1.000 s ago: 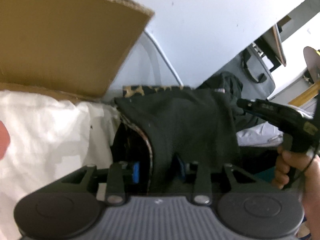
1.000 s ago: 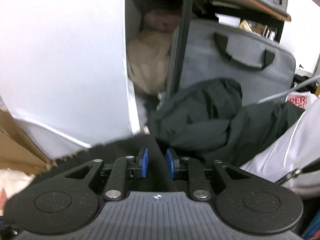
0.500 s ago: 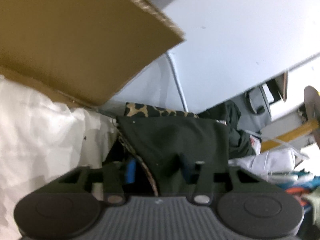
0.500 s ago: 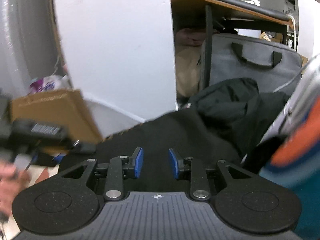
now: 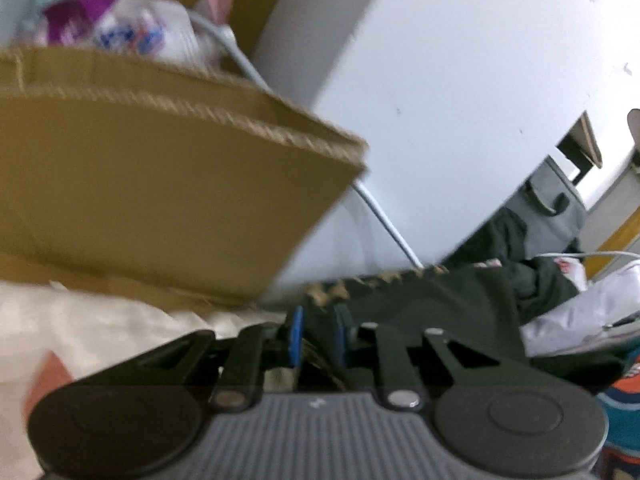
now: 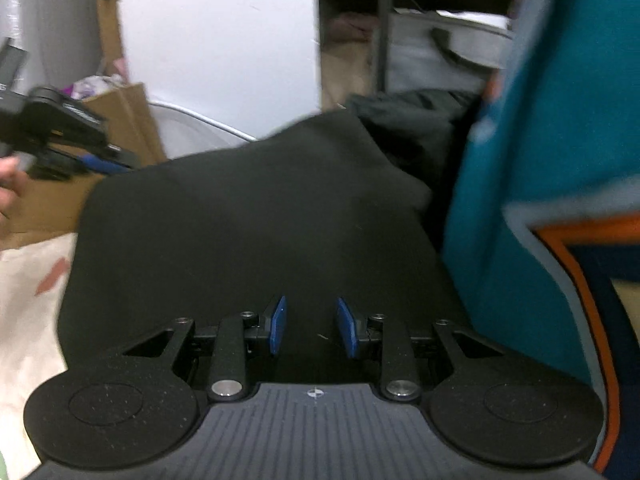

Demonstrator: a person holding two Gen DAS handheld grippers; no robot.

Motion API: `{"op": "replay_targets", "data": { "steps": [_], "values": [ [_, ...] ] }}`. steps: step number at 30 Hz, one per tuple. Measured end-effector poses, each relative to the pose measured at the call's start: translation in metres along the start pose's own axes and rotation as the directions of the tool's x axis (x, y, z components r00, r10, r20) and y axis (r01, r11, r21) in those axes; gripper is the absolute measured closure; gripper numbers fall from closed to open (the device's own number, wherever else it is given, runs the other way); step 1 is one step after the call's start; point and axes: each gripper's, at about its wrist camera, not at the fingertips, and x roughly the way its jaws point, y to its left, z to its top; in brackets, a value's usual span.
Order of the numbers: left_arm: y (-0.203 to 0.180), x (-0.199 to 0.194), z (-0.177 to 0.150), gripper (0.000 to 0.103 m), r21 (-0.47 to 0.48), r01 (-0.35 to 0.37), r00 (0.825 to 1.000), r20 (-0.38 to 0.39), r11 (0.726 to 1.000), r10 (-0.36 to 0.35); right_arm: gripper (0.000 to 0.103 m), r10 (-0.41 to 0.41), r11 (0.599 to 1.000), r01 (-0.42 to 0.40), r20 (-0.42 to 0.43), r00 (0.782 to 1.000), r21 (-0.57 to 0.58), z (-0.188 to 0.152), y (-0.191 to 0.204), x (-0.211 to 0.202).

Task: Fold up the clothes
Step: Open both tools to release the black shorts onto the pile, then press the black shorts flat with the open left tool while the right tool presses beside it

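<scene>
Far left, open brown cardboard box point(image 5: 160, 184) behind pale cream sheet point(image 5: 100, 328). Left tool point(image 5: 316, 336), jaws just closing, pinching leopard-lined edge of dark soft garment point(image 6: 256, 220) spread mid-scene. Right tool point(image 6: 311, 326) spread over dark cloth, gripping nothing. Far right, teal orange-trimmed fabric point(image 6: 560, 140). Folding seemingly barely begun; flattening, creasing left.

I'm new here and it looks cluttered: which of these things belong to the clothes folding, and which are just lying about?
In use:
- black garment, leopard-print lining at its edge
- left gripper, jaws just closing on that edge
- right gripper, open over the cloth

Lying about:
- cardboard box
- grey bag
- teal and orange garment
- dark clothes pile
</scene>
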Motion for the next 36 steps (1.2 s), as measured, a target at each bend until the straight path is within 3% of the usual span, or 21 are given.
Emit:
{"op": "replay_targets", "data": {
  "steps": [8,12,19,26,32,36],
  "values": [
    [-0.027,-0.036,-0.004,0.083,0.189,0.084,0.996,-0.026,0.978,-0.08,0.068,-0.088,0.995,0.087,0.007,0.996,0.048,-0.036,-0.027,-0.017],
    [-0.05,-0.051,-0.016,0.068,0.297,0.179,0.984,-0.067,0.938,-0.167,0.068,-0.08,0.996,0.078,0.026,0.996,0.047,-0.042,-0.028,-0.031],
    [-0.077,-0.035,-0.04,0.069,0.403,0.182,0.983,-0.11,0.897,-0.15,0.068,-0.075,0.997,0.072,0.07,0.995,0.041,-0.035,-0.016,-0.038],
    [-0.067,-0.004,-0.058,0.075,0.464,0.112,0.986,-0.159,0.879,-0.041,0.067,-0.048,0.999,0.047,0.03,0.998,0.02,-0.033,-0.002,-0.02],
    [-0.046,0.015,-0.066,0.074,0.429,0.088,0.984,-0.176,0.899,-0.012,0.063,-0.025,1.0,0.025,0.023,0.999,-0.006,-0.048,-0.007,-0.023],
    [-0.048,0.014,-0.065,0.074,0.462,0.08,0.986,-0.166,0.883,-0.003,0.062,-0.047,0.999,0.047,-0.001,0.999,-0.01,-0.058,-0.014,-0.025]
  ]
}}
